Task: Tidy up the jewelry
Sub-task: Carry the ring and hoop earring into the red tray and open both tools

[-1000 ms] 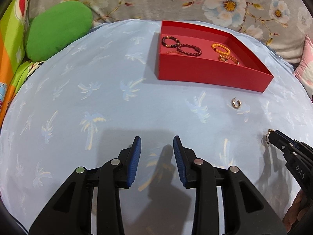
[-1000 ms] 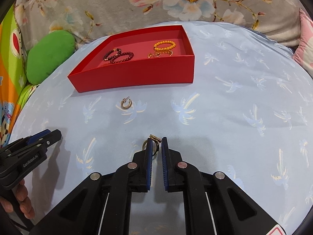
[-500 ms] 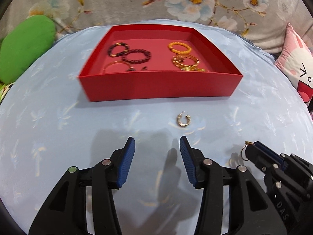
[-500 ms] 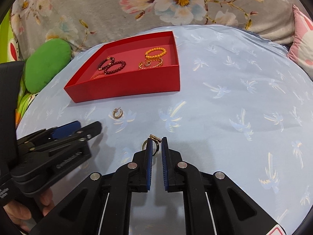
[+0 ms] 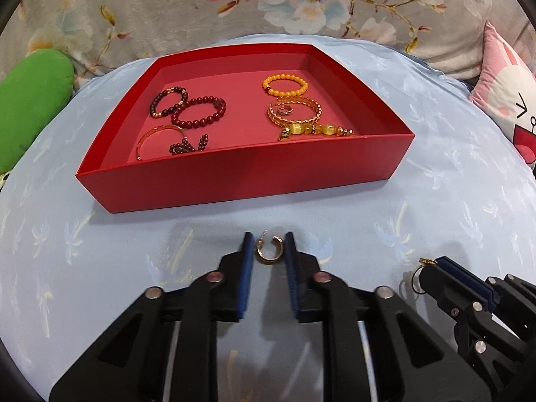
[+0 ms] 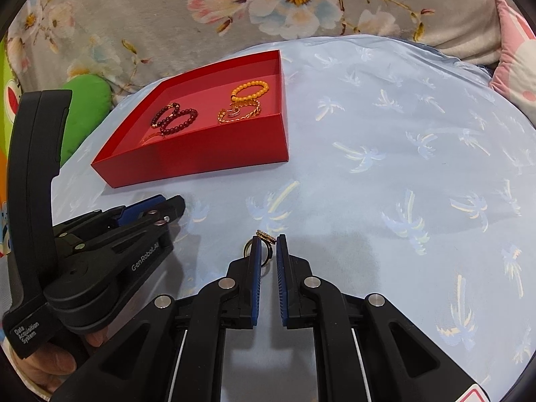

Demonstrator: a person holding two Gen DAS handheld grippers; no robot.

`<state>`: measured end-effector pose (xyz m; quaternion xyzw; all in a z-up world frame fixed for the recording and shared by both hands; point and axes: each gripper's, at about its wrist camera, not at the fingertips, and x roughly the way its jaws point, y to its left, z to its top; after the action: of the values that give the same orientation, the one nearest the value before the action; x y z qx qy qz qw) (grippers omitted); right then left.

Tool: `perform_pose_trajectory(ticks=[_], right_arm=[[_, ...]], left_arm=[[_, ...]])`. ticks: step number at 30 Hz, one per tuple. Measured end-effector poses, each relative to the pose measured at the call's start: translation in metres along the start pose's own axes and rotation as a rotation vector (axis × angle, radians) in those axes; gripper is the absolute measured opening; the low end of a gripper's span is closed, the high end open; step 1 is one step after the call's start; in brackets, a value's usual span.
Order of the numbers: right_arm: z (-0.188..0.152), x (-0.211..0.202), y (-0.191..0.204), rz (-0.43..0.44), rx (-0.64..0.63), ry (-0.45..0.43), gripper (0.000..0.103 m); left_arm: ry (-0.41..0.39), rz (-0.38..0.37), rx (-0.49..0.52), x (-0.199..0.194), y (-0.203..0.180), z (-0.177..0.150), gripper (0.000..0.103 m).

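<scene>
A rounded surface covered in pale blue cloth printed with faint palm trees (image 5: 435,174) carries everything. A shallow red cardboard tray (image 5: 234,174) sits directly on it toward the far side. Near the tray's front wall, a small gold hoop earring (image 5: 269,249) lies on the cloth.

Red tray (image 5: 234,181) near far edge of blue palm-print cloth (image 5: 100,251), open-topped. Inside, left half: dark red bead bracelets (image 5: 197,114), thin gold bangle (image 5: 150,137). Right half: orange bead bracelet (image 5: 284,86), gold chain bracelet (image 5: 294,114). Gold hoop earring (image 5: 269,249) flat on cloth just before tray's near wall. Second gold ring (image 6: 264,244) upright, off cloth, further right.
</scene>
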<state>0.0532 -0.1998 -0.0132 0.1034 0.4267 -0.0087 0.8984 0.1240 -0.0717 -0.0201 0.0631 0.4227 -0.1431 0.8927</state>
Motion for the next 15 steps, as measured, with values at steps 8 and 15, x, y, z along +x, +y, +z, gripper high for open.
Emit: perform_pose_trajectory(ticks=[8,15], right_arm=[[-0.001,-0.002,0.003,0.002,0.001,0.003,0.009],[-0.003,-0.015,0.015,0.018,-0.022,-0.021,0.009]], left_arm=[[0.000,-0.016,0.008,-0.007,-0.001,-0.004,0.017],[-0.015,-0.021,0.000,-0.031,0.001,-0.012,0.017]])
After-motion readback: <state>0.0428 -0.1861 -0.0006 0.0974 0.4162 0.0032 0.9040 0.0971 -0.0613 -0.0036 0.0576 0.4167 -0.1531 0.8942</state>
